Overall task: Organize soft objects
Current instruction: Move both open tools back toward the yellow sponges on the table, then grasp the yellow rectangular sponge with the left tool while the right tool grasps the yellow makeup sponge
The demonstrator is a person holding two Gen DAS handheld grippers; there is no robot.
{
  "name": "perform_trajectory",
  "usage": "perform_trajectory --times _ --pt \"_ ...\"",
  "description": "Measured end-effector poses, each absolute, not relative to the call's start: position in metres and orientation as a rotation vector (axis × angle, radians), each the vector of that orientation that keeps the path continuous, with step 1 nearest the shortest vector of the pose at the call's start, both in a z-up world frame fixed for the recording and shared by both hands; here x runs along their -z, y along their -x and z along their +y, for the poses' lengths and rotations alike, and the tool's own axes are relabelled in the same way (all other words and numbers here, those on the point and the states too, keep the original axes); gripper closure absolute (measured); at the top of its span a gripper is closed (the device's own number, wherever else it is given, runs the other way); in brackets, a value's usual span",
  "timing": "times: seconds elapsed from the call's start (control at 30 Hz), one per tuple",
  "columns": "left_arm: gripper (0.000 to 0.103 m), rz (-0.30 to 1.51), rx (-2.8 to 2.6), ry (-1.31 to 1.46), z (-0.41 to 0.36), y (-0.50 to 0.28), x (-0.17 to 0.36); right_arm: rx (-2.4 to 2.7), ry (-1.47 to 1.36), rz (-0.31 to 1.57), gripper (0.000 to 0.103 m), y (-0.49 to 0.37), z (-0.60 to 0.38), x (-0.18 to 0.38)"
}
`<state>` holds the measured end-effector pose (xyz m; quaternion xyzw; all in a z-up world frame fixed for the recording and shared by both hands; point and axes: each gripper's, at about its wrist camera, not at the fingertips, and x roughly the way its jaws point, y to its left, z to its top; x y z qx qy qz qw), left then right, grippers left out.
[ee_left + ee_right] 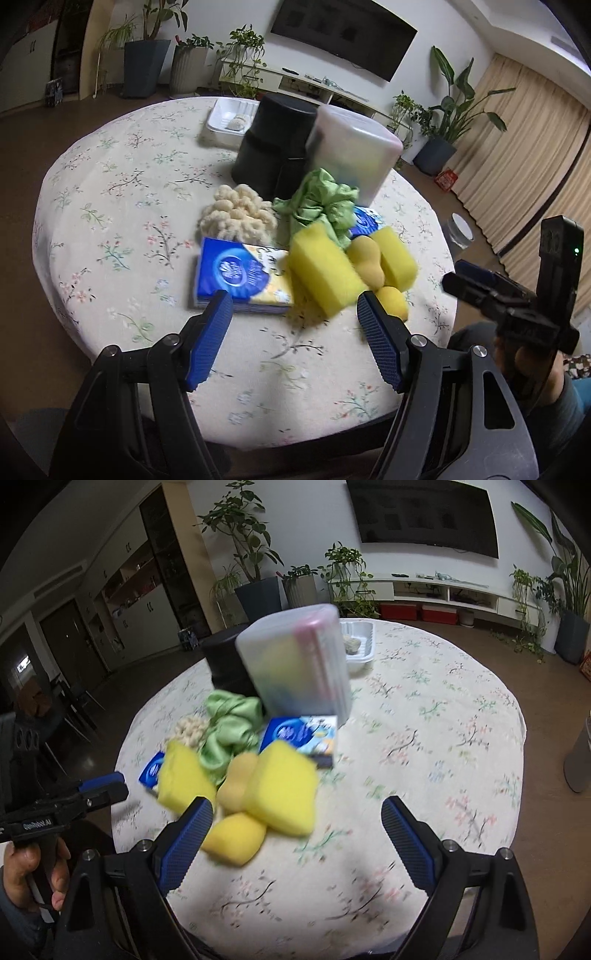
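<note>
A heap of soft things lies mid-table: two yellow block sponges (325, 269) (284, 790), orange-yellow gourd-shaped sponges (365, 258) (232, 836), a crumpled green cloth (321, 203) (225, 731), a cream fluffy cloth (236, 210) and two blue tissue packs (236, 273) (303, 734). My left gripper (293, 301) hovers open just short of the nearer tissue pack and block sponge, with nothing between its blue pads. My right gripper (298, 805) stands wide open in front of the sponges, its left pad (192, 827) beside the rounded yellow sponge, gripping nothing.
Behind the heap stand a black bin (277, 144) and a translucent lidded box (351, 151) (295, 668). A white tray (221, 122) sits at the far edge of the round table with its floral cloth (424, 720). Potted plants and a TV shelf line the wall.
</note>
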<state>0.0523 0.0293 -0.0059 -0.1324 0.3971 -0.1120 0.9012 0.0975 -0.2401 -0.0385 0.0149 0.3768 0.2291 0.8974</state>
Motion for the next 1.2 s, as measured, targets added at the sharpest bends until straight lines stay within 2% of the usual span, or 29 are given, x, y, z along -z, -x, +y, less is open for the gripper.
perform_trajectory --times 0.4,0.53,0.63,0.93,1.0,1.17,1.2 --pt "0.034 0.857 0.259 0.181 -0.014 -0.077 0.002 -0.459 0.04 0.777 0.02 -0.065 -0.215 0.052" --pt "0.034 0.877 0.252 0.19 -0.013 -0.083 0.009 -0.479 0.066 0.813 0.03 -0.067 -0.206 0.064" --pt "0.035 0.884 0.243 0.178 -0.015 -0.087 0.011 -0.492 0.084 0.821 0.033 -0.067 -0.2 0.069" --pt "0.035 0.915 0.247 0.156 -0.026 -0.094 0.018 -0.515 0.093 0.82 0.035 -0.067 -0.191 0.073" --pt "0.04 0.914 0.241 0.158 -0.025 -0.095 0.019 -0.519 0.095 0.819 0.036 -0.067 -0.189 0.074" --pt "0.063 0.94 0.234 0.157 -0.024 -0.101 0.026 -0.534 0.097 0.824 0.042 -0.071 -0.183 0.079" --pt "0.064 0.951 0.239 0.162 -0.024 -0.103 0.029 -0.536 0.099 0.823 0.043 -0.071 -0.181 0.079"
